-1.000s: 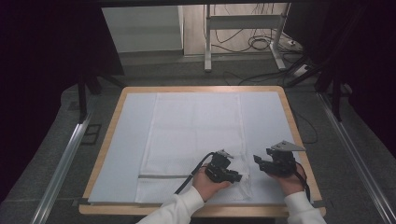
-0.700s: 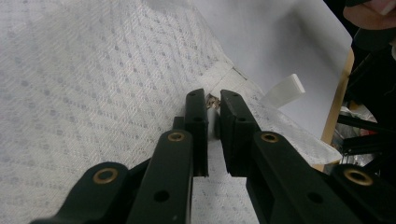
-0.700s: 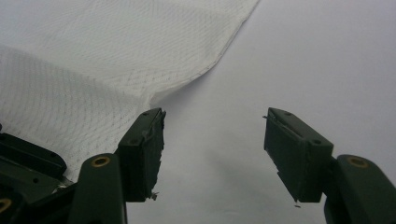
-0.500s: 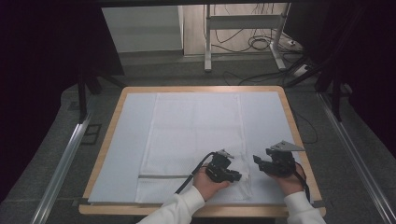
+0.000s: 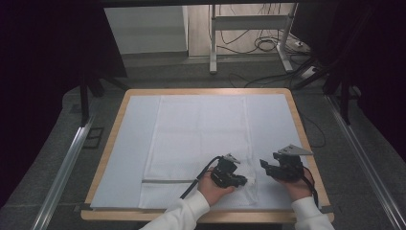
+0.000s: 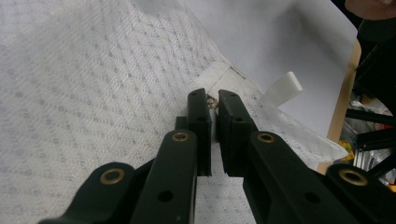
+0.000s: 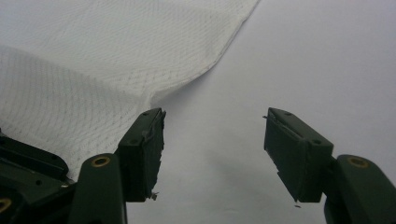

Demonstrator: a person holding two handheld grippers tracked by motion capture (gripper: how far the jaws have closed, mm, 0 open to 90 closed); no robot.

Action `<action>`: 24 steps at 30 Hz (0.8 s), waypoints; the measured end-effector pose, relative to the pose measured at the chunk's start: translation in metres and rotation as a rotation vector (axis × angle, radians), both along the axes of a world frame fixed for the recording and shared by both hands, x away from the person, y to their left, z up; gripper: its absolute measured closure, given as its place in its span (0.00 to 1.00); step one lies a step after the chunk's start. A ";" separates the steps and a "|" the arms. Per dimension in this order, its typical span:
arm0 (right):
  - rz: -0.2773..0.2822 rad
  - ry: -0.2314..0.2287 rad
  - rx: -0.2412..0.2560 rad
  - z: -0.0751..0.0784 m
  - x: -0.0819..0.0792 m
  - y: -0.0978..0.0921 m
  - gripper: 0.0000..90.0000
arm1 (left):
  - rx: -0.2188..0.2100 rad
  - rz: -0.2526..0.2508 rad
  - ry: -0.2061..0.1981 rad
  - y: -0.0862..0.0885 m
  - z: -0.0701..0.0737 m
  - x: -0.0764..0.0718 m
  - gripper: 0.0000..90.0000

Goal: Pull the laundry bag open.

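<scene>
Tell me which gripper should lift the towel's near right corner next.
Left. The left gripper has its jaws nearly closed on the towel near its hem. The right gripper is open over bare sheet beside the towel's edge.

A towel (image 5: 198, 143) lies spread flat on the middle of a table (image 5: 113, 125), reaching from far edge to near edge. Both grippers sit at the near right: the left gripper (image 5: 241, 180) on the towel's near right corner, the right gripper (image 5: 266, 167) just beside it, off the towel's edge.
</scene>
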State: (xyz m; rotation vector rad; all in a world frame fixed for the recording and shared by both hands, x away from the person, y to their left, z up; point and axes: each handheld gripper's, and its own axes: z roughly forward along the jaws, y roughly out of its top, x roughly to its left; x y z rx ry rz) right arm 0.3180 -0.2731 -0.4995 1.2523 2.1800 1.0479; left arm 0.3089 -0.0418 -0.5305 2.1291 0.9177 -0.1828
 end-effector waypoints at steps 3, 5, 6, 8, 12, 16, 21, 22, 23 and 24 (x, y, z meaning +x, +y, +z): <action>0.001 0.005 0.004 0.000 0.000 0.000 0.41 | -0.003 -0.003 -0.001 0.000 0.000 0.000 0.95; -0.001 0.006 0.016 0.001 0.000 0.000 0.41 | -0.007 -0.003 -0.004 0.001 0.000 0.000 0.95; -0.002 0.008 0.022 0.002 -0.001 0.000 0.41 | -0.008 -0.004 -0.004 0.001 0.000 0.000 0.95; -0.009 0.015 0.038 0.004 -0.001 -0.001 0.41 | -0.012 -0.004 -0.003 0.001 0.000 0.000 0.95; -0.018 0.030 0.071 0.008 -0.004 -0.002 0.40 | -0.020 -0.010 -0.009 0.002 0.001 0.000 0.96; -0.006 0.060 0.084 0.005 -0.005 -0.002 0.41 | -0.029 -0.010 -0.016 0.004 0.003 -0.001 0.96; 0.027 0.108 0.093 0.002 -0.003 0.005 0.41 | -0.032 -0.014 -0.020 0.004 0.004 -0.001 0.96; 0.031 0.111 0.096 0.001 -0.003 0.007 0.41 | -0.034 -0.014 -0.020 0.005 0.004 -0.001 0.96; 0.036 0.113 0.094 0.001 -0.003 0.008 0.41 | -0.034 -0.016 -0.019 0.005 0.004 -0.001 0.96; 0.040 0.115 0.095 0.000 -0.003 0.010 0.41 | -0.036 -0.016 -0.020 0.005 0.004 -0.001 0.96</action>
